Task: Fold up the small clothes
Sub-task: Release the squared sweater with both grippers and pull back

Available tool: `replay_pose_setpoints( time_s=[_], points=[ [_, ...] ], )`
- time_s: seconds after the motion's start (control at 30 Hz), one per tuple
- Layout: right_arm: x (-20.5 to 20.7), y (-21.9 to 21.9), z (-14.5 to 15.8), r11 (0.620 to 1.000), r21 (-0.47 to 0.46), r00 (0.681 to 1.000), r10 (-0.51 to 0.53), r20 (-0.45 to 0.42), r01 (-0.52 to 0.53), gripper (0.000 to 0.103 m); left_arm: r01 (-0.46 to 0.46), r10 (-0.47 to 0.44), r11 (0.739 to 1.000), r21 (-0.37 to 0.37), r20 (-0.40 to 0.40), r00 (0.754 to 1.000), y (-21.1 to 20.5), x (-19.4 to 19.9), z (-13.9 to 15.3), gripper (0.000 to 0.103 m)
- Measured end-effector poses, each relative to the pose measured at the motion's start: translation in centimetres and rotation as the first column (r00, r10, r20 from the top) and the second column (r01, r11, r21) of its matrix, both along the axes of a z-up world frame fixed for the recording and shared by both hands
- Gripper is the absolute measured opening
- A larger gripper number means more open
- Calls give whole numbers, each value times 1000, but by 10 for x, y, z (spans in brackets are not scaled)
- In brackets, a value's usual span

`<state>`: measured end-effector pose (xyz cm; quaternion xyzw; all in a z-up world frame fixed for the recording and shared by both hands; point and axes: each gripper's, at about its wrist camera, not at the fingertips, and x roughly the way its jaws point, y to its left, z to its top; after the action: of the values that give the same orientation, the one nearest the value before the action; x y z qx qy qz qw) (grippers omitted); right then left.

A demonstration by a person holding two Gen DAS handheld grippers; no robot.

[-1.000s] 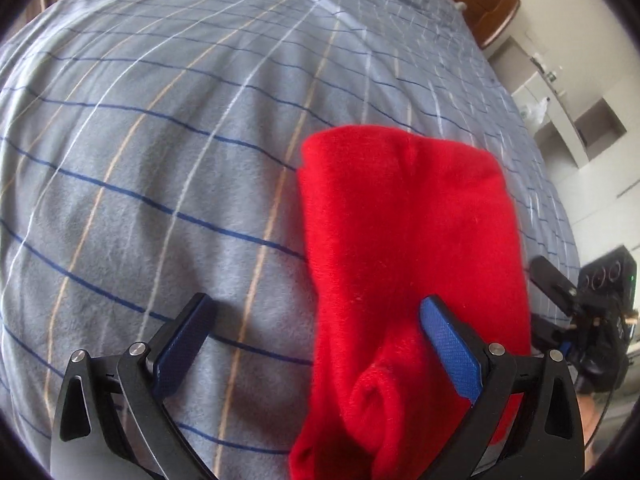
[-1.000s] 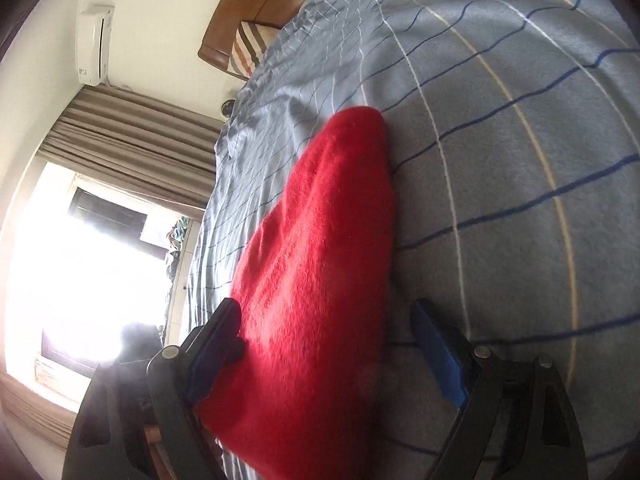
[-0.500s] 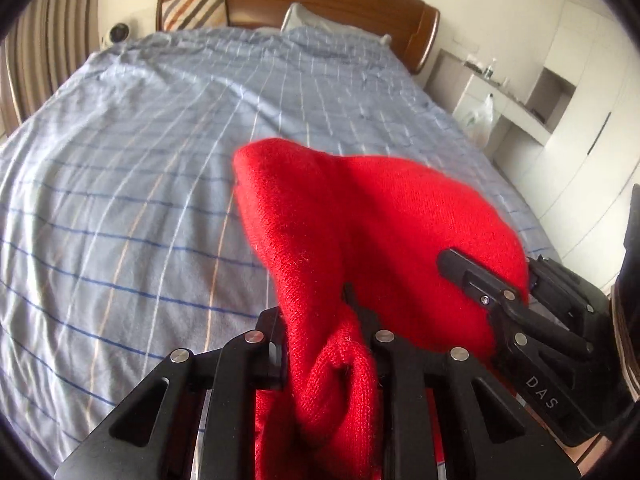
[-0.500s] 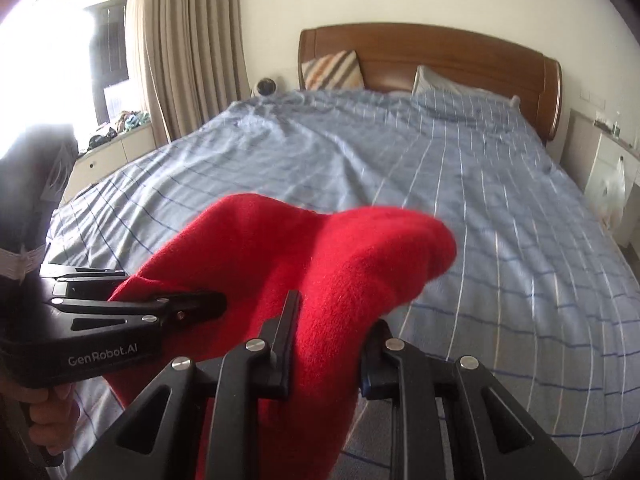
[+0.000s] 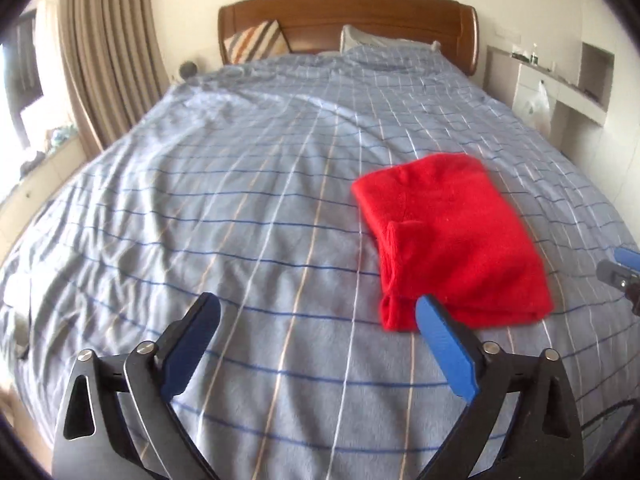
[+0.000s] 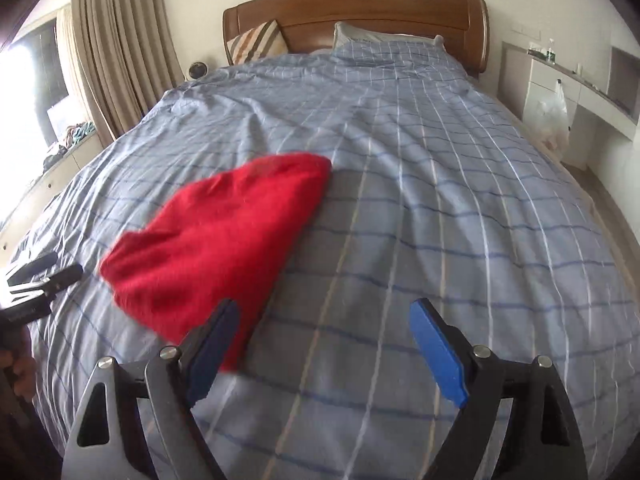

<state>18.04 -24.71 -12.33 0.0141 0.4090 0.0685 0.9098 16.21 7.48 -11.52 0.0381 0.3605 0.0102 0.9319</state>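
Note:
A folded red knit garment (image 5: 452, 236) lies flat on the blue checked bedcover (image 5: 240, 216). My left gripper (image 5: 316, 320) hovers above the cover, to the near left of the garment; its jaws are opening wide and hold nothing. In the right wrist view the same red garment (image 6: 216, 240) lies ahead and to the left. My right gripper (image 6: 324, 324) is raised over the bedcover (image 6: 440, 220), jaws opening, nothing between them; its left finger overlaps the garment's near edge in the picture. The other gripper's tip shows at each view's edge.
A wooden headboard (image 5: 348, 16) with a striped cushion (image 5: 252, 42) and a pillow (image 5: 380, 40) stands at the far end. Curtains (image 6: 116, 48) and a window sill are on the left. White shelving with a plastic bag (image 6: 554, 116) lines the right wall.
Both grippers clamped the red garment, lifted and folded it, then let it go. It now lies folded on the cover, and both grippers have pulled back and up with jaws wide.

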Motion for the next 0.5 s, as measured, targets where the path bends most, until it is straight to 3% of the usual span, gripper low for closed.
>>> replay_pose_setpoints(
  time_s=[0.2,0.4,0.5],
  points=[
    [-80,7,50,1000,-24,997,20,73,-18,97,-58,52,995,83,76,996,-22,-67,43,102],
    [-138,35,75,998,10,994,64,94,-66,101,-39,39,999,18,8,999,-26,-110,60,102],
    [-158,48,75,997,-31,994,76,83,-74,101,-32,33,999,15,-23,999,-27,-128,59,102]
  ],
)
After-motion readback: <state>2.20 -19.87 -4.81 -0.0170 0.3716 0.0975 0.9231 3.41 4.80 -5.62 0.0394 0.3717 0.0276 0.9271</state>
